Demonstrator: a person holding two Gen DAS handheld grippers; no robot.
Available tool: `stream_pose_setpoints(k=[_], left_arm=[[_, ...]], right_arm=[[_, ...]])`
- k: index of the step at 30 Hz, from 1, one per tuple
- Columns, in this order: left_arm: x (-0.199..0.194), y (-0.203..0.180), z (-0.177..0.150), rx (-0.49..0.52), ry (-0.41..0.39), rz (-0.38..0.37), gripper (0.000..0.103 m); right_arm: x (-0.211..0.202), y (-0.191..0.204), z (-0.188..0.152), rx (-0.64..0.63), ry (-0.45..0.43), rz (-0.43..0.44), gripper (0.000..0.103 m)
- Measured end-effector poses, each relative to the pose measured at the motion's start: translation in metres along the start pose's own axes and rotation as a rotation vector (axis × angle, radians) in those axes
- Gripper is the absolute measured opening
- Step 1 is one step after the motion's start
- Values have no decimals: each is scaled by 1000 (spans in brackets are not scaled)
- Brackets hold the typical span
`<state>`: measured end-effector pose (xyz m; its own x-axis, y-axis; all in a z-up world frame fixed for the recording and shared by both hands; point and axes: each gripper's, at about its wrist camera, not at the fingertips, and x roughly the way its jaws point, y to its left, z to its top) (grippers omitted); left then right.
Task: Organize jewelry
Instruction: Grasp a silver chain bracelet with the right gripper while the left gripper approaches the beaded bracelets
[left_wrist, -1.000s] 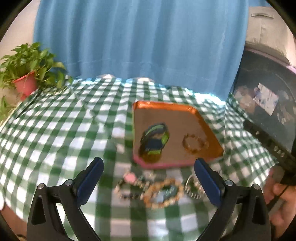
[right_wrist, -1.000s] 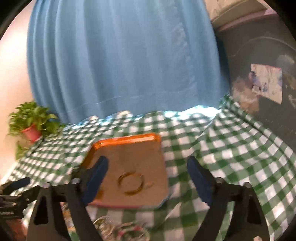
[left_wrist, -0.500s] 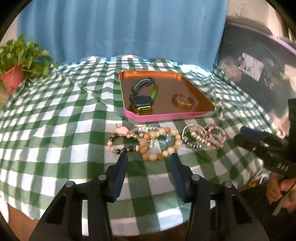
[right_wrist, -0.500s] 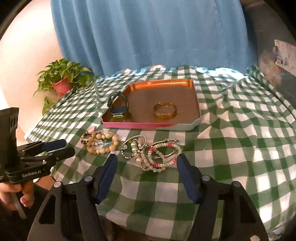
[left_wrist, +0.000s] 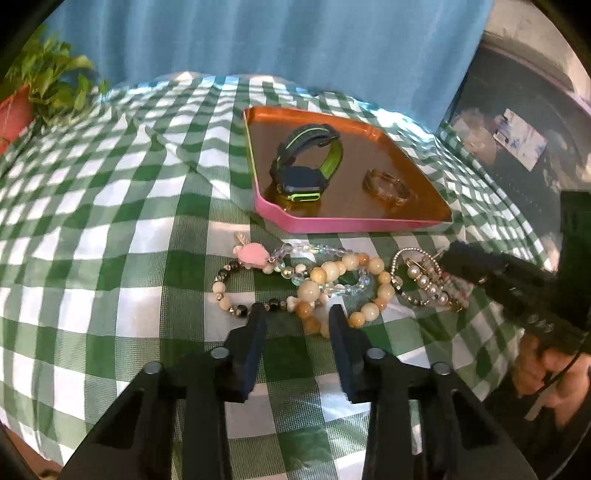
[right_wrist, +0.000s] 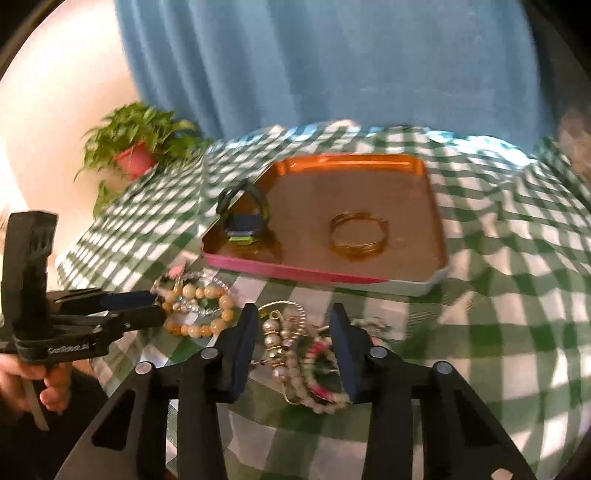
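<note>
A pink-rimmed copper tray (left_wrist: 332, 223) (right_wrist: 413, 286) holds a dark watch with a green strap (left_wrist: 308, 162) (right_wrist: 245, 214) and a gold bangle (left_wrist: 386, 186) (right_wrist: 358, 232). In front of it on the checked cloth lie a big cream-bead bracelet (left_wrist: 345, 286) (right_wrist: 201, 310), a bracelet with a pink charm (left_wrist: 251, 256), and a pile of pearl and pink bracelets (left_wrist: 430, 282) (right_wrist: 306, 354). My left gripper (left_wrist: 297, 315) is open, its tips at the cream beads. My right gripper (right_wrist: 293, 315) is open, straddling the pearl pile.
A potted plant (right_wrist: 136, 151) (left_wrist: 33, 92) stands at the table's far left. A blue curtain (left_wrist: 277, 40) hangs behind. A dark appliance (left_wrist: 517, 147) is on the right. The table's near edge is just below both grippers.
Both grippers have come down and forward from above the tray to the bracelets on the cloth. Their jaws have narrowed from wide open to a smaller gap.
</note>
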<state>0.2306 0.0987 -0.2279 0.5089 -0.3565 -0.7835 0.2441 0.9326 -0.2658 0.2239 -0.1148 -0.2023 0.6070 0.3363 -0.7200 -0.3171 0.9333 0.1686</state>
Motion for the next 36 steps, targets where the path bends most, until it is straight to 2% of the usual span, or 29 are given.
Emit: stream_pose_setpoints(k=[2, 5, 8, 11, 14, 18, 24, 25, 27, 29, 32, 36], left_arm=[[1, 3, 1, -8, 4, -7, 28], [2, 4, 2, -11, 7, -25, 23], [-4, 0, 2, 7, -7, -59, 22], [-2, -4, 0, 39, 5, -43, 22], [1, -3, 1, 23, 14, -52, 23], [3, 3, 0, -20, 19, -79, 23], [4, -1, 1, -2, 2, -45, 23], [4, 0, 2, -20, 3, -48, 21], [4, 4, 2, -51, 8, -60, 9], [4, 4, 2, -48, 9, -60, 8], [-8, -2, 2, -13, -33, -78, 2], [-26, -10, -2, 27, -54, -110, 2]], right_arm=[[10, 0, 1, 8, 40, 11, 17], [14, -3, 1, 33, 61, 33, 14], [16, -8, 4, 49, 58, 36, 14], [20, -16, 5, 90, 67, 38, 12], [24, -21, 6, 136, 83, 60, 11], [27, -11, 6, 83, 88, 35, 10], [31, -2, 5, 32, 93, 3, 11], [31, -2, 5, 27, 93, 0, 11], [31, -2, 6, 28, 91, -8, 9], [29, -1, 7, 32, 81, -6, 3], [23, -1, 10, 24, 63, 17, 3], [9, 0, 8, -2, 45, 32, 3]])
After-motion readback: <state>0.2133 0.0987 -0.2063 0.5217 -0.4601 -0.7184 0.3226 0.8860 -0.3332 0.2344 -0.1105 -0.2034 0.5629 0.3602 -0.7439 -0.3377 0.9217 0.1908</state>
